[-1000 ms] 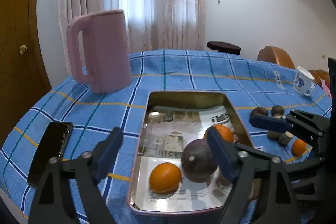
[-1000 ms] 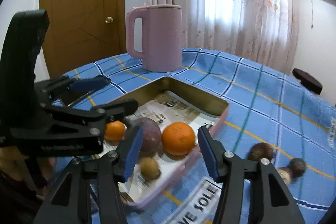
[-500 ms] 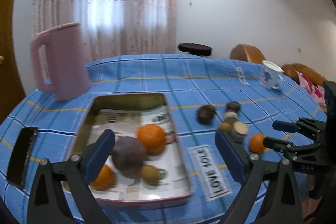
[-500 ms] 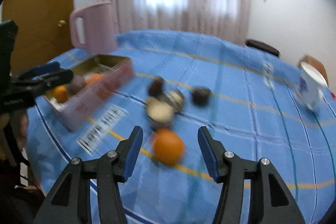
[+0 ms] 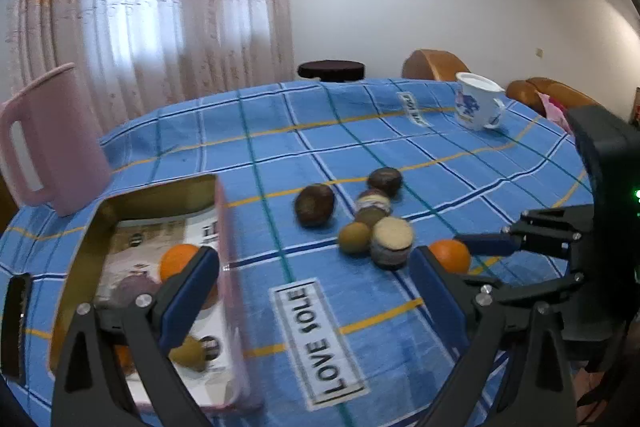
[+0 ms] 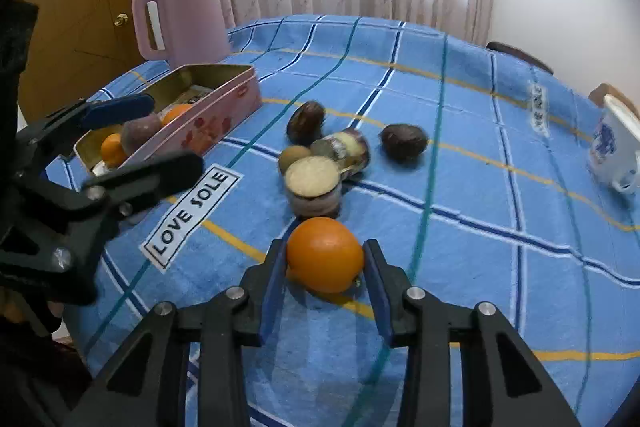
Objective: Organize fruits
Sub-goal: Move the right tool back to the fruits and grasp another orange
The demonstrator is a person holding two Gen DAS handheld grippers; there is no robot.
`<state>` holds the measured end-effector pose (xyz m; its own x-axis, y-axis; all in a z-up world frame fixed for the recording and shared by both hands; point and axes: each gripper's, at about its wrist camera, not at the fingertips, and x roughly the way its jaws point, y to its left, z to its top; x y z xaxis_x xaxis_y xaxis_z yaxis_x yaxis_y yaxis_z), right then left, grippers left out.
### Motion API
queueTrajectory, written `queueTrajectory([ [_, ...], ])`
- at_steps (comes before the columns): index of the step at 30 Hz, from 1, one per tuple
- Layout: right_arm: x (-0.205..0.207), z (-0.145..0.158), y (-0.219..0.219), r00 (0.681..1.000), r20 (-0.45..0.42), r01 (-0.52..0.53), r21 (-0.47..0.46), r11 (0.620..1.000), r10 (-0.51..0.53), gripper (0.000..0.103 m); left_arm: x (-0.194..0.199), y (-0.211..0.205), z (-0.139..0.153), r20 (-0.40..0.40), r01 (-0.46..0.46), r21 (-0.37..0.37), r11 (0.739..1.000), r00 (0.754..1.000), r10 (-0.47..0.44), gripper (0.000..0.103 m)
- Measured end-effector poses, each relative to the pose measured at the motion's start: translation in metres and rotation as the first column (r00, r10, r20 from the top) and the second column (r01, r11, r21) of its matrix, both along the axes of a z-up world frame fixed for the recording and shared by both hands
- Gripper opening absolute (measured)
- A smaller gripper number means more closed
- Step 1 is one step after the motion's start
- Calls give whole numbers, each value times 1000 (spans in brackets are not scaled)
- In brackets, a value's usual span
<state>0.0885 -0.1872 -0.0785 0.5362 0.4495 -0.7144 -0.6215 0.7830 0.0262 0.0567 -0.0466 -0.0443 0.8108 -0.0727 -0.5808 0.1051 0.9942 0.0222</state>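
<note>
A pink tin (image 6: pixel 208 115) lined with newspaper holds oranges, a dark purple fruit and a small green fruit; it shows in the left wrist view (image 5: pixel 228 267) too. Loose fruit lies on the blue cloth: two dark fruits (image 6: pixel 306 121), a small green one (image 6: pixel 294 155) and cut halves (image 6: pixel 314 177). My right gripper (image 6: pixel 325 267) has its pads against both sides of an orange (image 6: pixel 325 255) resting on the cloth. My left gripper (image 5: pixel 316 291) is open and empty, hovering by the tin's right wall.
A pink jug (image 6: pixel 182 17) stands behind the tin. A white mug (image 5: pixel 476 105) sits at the far right. A black phone (image 5: pixel 16 323) lies left of the tin. The table edge curves close below both grippers.
Both grippers swung right from the tin to the loose fruit. My right gripper came down and closed around the orange.
</note>
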Motion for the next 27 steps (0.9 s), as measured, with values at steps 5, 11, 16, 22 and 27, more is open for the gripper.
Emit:
queueTrajectory([
  [5,12,15,-22,992,54,109,55,993,-112,41,16,-18,-6,-45,30,-12,999,999,-30,86],
  [11,28,18,-34,969,106,218,59,974,-224,41,37,-32,-21,-128,46,-54,997,990,-53,58],
  [16,30,19,-35,968,104,220,76,973,-227,41,41,-45,-22,-139,83,-62,995,986,-91,53],
  [22,30,18,-37,970,95,217,85,972,-225,41,50,-57,-28,-179,105,-31,994,978,-109,43],
  [27,28,20,-43,969,91,219,112,969,-229,41,50,-51,-25,-160,89,-53,995,982,-96,36],
])
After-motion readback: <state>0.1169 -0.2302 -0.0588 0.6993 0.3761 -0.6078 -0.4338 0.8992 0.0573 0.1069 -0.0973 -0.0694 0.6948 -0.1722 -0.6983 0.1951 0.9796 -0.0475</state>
